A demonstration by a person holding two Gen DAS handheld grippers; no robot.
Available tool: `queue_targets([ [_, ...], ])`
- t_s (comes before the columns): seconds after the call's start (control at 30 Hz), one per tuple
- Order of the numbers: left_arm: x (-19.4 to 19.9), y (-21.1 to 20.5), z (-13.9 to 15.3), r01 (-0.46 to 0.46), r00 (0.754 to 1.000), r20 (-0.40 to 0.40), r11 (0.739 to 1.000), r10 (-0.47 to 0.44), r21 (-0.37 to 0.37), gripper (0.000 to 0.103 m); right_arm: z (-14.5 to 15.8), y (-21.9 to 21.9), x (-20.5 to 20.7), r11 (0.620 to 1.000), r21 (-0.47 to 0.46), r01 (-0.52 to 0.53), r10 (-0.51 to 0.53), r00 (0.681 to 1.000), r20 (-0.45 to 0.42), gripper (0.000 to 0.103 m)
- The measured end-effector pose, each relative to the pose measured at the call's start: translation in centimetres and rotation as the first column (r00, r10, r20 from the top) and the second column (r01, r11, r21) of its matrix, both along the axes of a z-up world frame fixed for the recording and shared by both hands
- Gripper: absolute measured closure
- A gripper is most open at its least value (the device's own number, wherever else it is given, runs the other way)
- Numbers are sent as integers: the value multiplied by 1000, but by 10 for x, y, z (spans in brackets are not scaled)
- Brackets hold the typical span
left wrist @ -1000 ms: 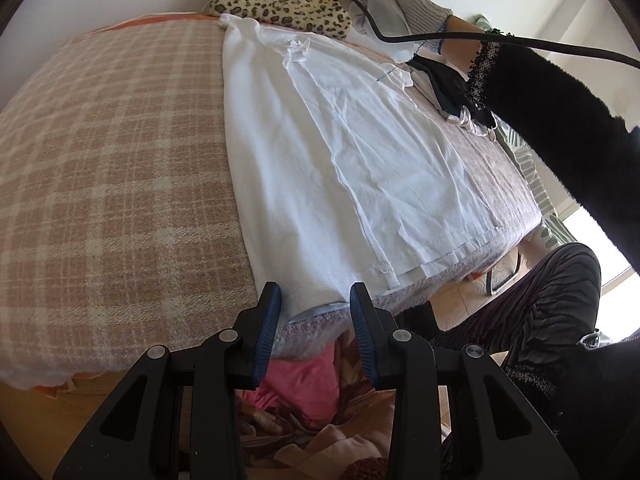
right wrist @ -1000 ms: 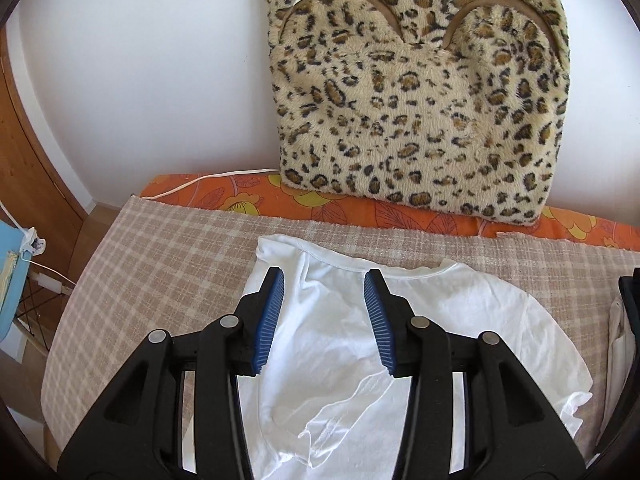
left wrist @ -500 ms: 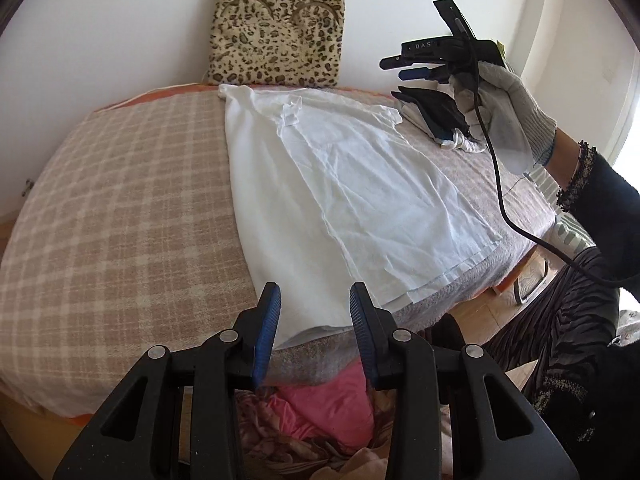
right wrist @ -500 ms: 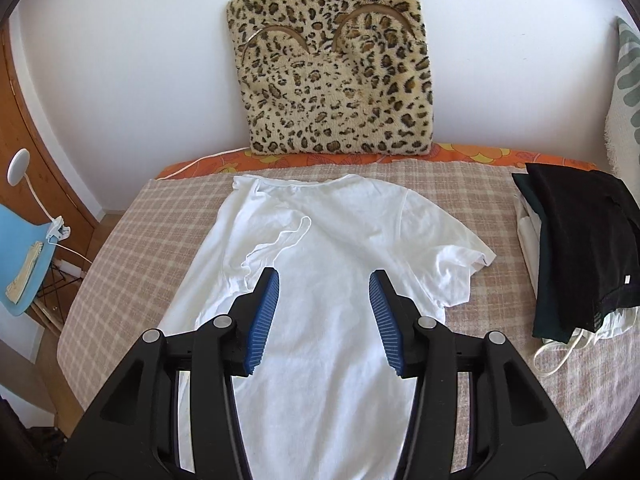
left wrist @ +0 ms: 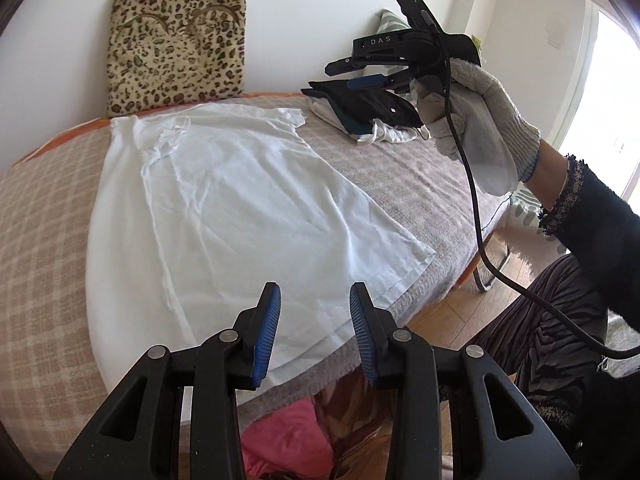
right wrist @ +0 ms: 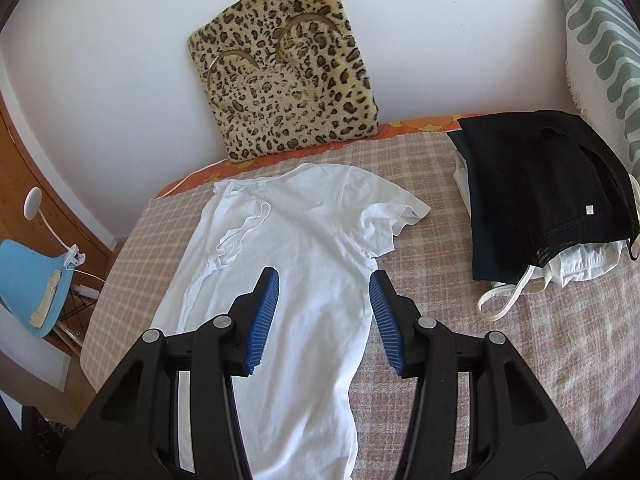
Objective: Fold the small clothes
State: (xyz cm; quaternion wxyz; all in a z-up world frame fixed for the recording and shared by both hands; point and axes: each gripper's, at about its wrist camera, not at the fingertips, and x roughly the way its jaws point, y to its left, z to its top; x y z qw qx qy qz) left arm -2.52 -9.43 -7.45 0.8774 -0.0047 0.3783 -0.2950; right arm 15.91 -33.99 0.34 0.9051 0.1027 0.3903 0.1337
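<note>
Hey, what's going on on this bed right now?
A person with a gripper in each hand is folding clothes on a checked bed. A white T-shirt lies flat, one sleeve already folded in over the body, the other sleeve spread out. Both the left gripper and right gripper are open, empty and held above the shirt. A pile of dark and white clothes sits beside it, and a leopard cushion leans on the wall.

A leopard-print cushion [right wrist: 286, 68] leans on the white wall behind the plaid-covered bed [right wrist: 540, 340], a green-patterned pillow [right wrist: 604, 28] at one side, a blue lamp [right wrist: 34, 280] at the other.
</note>
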Motion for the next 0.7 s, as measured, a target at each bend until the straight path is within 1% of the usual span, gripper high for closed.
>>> queue_targets([
  [0.17,10,-44,-3,78,997,-21,996,-79,-32,69,-8,-32,14,992,127,-6,13,999,-51,53],
  [0.2,10,-55,-3,99,995,-16,995,-100,-28,69,-9,-37,17,989,145,-8,16,998,-55,53],
  [0.3,12,-87,-6,160,987,2,987,-160,-1,69,-9,-49,24,988,155,-13,20,999,-46,53],
  [0.4,16,-112,-13,210,978,-9,978,-210,13,69,-8,-61,31,975,219,-40,52,997,-50,53],
  [0.43,17,-119,-17,219,976,-14,976,-219,20,69,-6,-65,32,973,226,-38,50,997,-50,53],
  [0.5,18,-130,-24,236,972,-23,971,-235,34,69,-2,-73,33,976,217,-27,36,999,-39,46],
  [0.53,19,-136,-27,242,970,-29,969,-241,46,69,-1,-77,33,976,215,-23,31,999,-32,45],
  [0.7,24,-156,-44,259,966,-54,958,-254,121,69,0,-95,41,970,244,-3,10,1000,-27,44],
])
